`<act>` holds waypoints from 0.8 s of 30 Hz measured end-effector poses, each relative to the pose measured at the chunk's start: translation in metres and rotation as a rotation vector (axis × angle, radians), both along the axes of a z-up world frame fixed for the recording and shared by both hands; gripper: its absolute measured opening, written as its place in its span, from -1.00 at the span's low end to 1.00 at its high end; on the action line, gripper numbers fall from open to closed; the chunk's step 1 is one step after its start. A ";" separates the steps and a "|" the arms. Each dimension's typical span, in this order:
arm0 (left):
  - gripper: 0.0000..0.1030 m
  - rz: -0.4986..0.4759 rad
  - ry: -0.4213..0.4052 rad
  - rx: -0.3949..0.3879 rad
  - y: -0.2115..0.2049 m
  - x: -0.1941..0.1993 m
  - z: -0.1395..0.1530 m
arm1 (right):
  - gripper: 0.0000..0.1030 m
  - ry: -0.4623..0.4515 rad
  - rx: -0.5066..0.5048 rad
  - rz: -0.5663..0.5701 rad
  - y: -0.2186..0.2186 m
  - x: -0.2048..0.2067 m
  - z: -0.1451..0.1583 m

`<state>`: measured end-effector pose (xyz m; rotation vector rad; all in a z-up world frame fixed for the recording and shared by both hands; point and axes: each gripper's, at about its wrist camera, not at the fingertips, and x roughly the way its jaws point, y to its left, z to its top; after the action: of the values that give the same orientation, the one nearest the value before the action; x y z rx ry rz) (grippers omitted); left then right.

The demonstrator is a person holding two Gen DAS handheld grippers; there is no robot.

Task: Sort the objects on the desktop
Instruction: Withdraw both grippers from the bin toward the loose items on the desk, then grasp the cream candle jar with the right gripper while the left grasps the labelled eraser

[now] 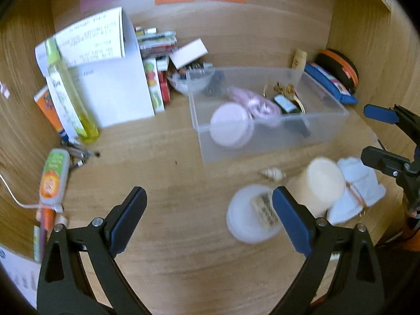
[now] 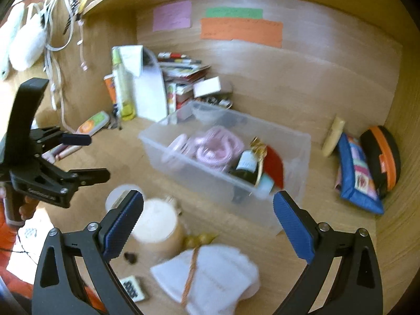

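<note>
The desk (image 1: 162, 141) is a wooden surface boxed in by wooden walls, and most of the sorting looks done at the far side: a clear plastic bin (image 2: 210, 173) stands in the middle and already holds a round pink case (image 1: 231, 124), a coil of pink cord (image 2: 215, 147), a small dark bottle (image 2: 246, 165) and a red piece beside it. In front of the bin, loose on the desk, lie 4 things not yet put away: a bundle of white cloth tied with twine (image 2: 215, 273), a cream cup on its side (image 2: 160, 225), a flat white round lid or tub (image 1: 249, 215) and a small shell (image 1: 273, 174). The right claw (image 2: 207, 225) hangs above the cloth bundle and the cup with its blue pads wide apart and nothing between them. The left claw (image 1: 210, 218) hovers over bare wood just beside the white lid, also spread open and empty. The step in hand seems to be picking the next loose item for the bin, and both views are blurred, so fine detail is uncertain. The next move likely calls for the right claw to come down over the bundle or the cup, close across its narrower side, then lift it clear of the bin's near wall before letting go inside.
</note>
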<state>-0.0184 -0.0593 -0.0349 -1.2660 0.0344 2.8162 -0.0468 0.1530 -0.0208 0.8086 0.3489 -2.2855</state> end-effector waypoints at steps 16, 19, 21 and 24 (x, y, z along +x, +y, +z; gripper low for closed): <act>0.21 -0.182 0.009 -0.040 0.040 0.014 -0.026 | 0.89 -0.072 0.065 0.122 -0.012 0.024 -0.038; 0.14 -0.194 0.001 -0.031 0.040 0.010 -0.028 | 0.87 -0.083 0.082 0.149 -0.019 0.023 -0.044; 0.06 -0.201 -0.002 -0.020 0.039 0.007 -0.029 | 0.80 -0.086 0.094 0.164 -0.023 0.023 -0.047; -0.11 -0.199 -0.004 -0.021 0.040 0.003 -0.029 | 0.63 -0.096 0.112 0.179 -0.029 0.021 -0.053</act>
<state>-0.0155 -0.0193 -0.0634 -1.1988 0.1803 2.6513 -0.0259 0.1237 -0.0734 0.9025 0.4889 -2.0684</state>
